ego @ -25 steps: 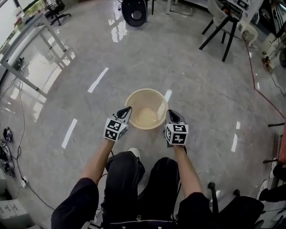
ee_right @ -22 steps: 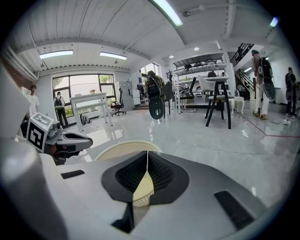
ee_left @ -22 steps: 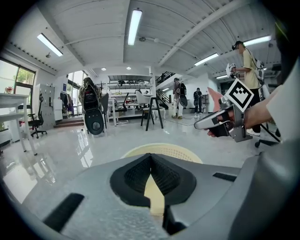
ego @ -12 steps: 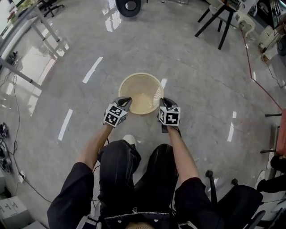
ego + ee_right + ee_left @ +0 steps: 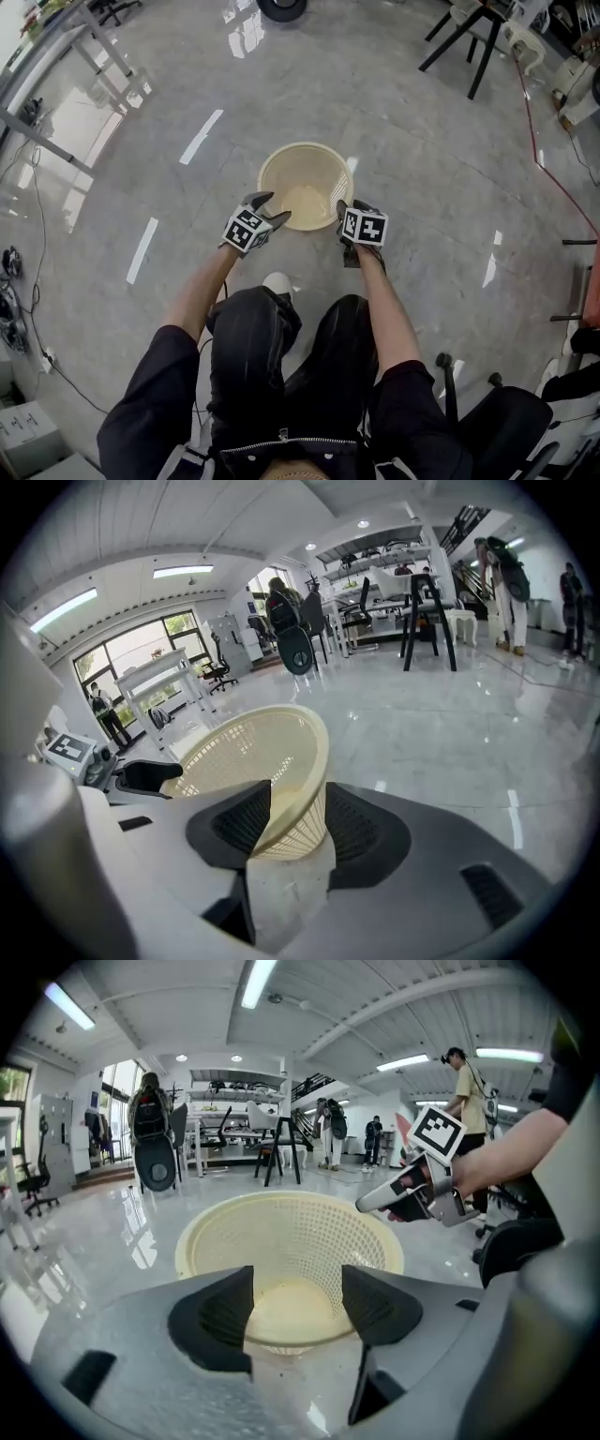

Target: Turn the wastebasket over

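A cream mesh wastebasket (image 5: 306,183) stands upright on the grey floor, mouth up, just ahead of the person's knees. My left gripper (image 5: 272,206) is at its near left rim with jaws spread wide and still opening. In the left gripper view the wastebasket (image 5: 291,1241) shows in the gap of the left gripper (image 5: 297,1312), touching neither pad. My right gripper (image 5: 343,211) is at the near right rim, its jaws opening. There the wastebasket (image 5: 253,752) has its rim and wall inside the right gripper (image 5: 298,822), and the pads no longer clamp it.
A black stool (image 5: 469,47) stands at the far right and a metal table frame (image 5: 56,94) at the far left. A red cable (image 5: 539,141) runs along the right side. The person's white shoe (image 5: 277,281) is just behind the basket. A chair base (image 5: 469,394) sits lower right.
Both grippers were shut on the basket's near rim. Since then they have sunk with it and their jaws have spread apart, the left one widest.
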`<state>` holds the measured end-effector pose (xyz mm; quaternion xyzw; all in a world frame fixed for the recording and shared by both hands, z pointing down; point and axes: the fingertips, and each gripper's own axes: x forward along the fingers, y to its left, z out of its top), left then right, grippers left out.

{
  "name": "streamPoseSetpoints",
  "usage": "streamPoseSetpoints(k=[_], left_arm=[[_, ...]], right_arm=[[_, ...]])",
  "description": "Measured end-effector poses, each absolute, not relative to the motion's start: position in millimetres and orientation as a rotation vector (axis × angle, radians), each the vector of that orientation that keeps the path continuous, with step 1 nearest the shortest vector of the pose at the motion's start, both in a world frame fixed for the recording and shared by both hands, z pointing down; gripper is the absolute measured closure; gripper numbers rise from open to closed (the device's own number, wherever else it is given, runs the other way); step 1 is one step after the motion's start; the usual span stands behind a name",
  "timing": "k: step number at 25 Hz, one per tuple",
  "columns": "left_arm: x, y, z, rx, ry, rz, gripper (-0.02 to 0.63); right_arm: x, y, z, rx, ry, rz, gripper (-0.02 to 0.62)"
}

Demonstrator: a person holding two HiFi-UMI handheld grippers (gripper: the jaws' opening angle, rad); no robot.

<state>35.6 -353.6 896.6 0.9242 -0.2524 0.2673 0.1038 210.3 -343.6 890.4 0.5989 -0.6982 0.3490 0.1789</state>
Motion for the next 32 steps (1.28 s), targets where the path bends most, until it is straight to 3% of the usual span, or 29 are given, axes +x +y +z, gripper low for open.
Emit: streamPoseSetpoints(k=[8,11,20,27,32], left_arm=[[35.9,-359.8,897.0,2.723,-0.729,0.763,0.324],[36.7,-359.9,896.9,2.723,-0.73,0.762,0.324],[37.7,-357.8,896.9,2.719,-0.709,0.781,0.324],[59.4,-355.2,898.8,2.691,-0.624,0.751,0.325],[78.0,-347.6,902.0,2.703,-0.577,0.747,0.325]], right_arm=[[207.3,-346.6,899.9,1.711,-2.049,1.335,0.433],[209.7,-345.7,902.4,1.702,-2.051,1.403,0.474],[208.7,-343.8,905.4,1.656,-2.076,1.594,0.506],[230.1,-346.0,881.9,1.74,-2.082,1.452,0.511],[250.8,-355.8,840.4,1.851,-2.076,1.153,0.534]])
